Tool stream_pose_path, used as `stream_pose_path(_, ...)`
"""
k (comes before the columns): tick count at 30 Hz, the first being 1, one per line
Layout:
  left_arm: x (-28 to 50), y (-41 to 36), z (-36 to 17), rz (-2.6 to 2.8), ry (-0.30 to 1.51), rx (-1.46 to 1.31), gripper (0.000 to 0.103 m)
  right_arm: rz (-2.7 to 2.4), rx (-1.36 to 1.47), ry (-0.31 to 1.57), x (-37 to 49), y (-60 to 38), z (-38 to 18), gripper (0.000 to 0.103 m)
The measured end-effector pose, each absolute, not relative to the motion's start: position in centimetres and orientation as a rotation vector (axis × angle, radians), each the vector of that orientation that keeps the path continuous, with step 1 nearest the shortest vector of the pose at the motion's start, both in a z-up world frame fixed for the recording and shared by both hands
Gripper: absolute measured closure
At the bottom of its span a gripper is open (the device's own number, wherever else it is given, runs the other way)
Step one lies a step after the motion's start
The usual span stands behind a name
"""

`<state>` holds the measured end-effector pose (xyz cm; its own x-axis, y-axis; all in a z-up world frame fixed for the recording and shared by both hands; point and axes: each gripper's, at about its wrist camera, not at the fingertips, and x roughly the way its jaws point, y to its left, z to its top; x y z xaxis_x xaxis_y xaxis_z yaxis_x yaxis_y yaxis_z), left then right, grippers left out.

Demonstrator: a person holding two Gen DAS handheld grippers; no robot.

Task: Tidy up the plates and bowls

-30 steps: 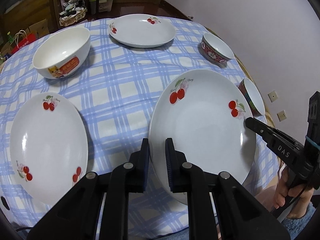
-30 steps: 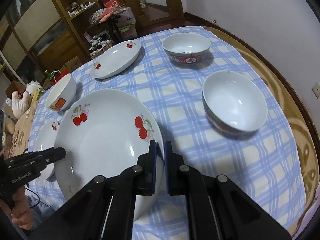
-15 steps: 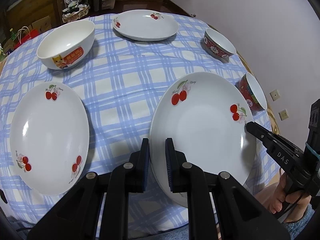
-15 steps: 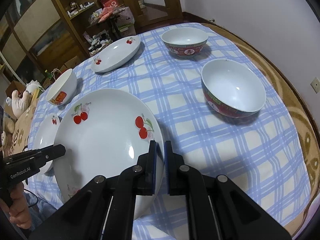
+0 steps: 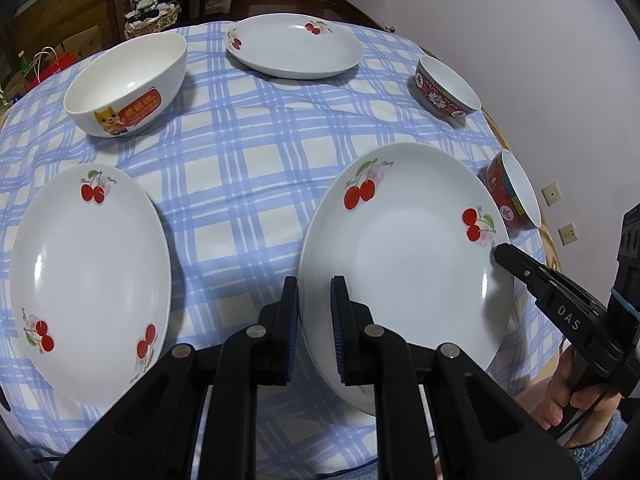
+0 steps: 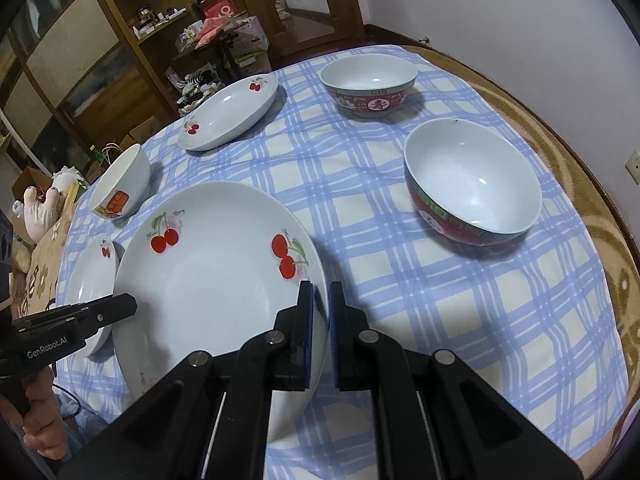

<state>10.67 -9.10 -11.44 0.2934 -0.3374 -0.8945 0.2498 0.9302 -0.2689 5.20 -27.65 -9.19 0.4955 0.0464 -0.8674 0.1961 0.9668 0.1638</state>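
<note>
A large white cherry plate (image 5: 404,256) (image 6: 212,280) is held above the checked tablecloth by both grippers. My left gripper (image 5: 314,320) is shut on its left rim. My right gripper (image 6: 320,328) is shut on its right rim and shows in the left wrist view (image 5: 504,256); the left one shows in the right wrist view (image 6: 124,308). A second cherry plate (image 5: 88,276) (image 6: 92,280) lies to the left. A third cherry plate (image 5: 296,46) (image 6: 228,114) lies at the far side.
A white bowl with a cartoon label (image 5: 128,84) (image 6: 122,180) stands far left. Two red patterned bowls (image 6: 472,180) (image 6: 368,84) stand on the right, near the round table's edge (image 6: 580,148). Shelves and clutter (image 6: 200,20) lie beyond the table.
Both grippers have lifted the large plate and drawn it back a little toward me. The other dishes have not moved.
</note>
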Motion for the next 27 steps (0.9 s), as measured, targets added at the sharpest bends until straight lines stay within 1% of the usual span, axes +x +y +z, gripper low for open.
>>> stream_pose_path(10, 11.7, -9.3, -11.8, -0.402, 1.213, -0.102, 0.089, -0.117, 0.263, 1.079, 5.8, -28.0, -10.2, 0.094)
stream_pose_path(19, 12.5, -9.7, -14.1, -0.369, 1.266, -0.078, 0.089, -0.131, 0.265, 1.144, 6.9, -28.0, -12.2, 0.094)
stream_pose_path(27, 12.4, -9.9, -14.9, -0.351, 1.273, -0.041, 0.089, -0.125, 0.255, 1.136, 6.9, -27.7, -12.1, 0.094)
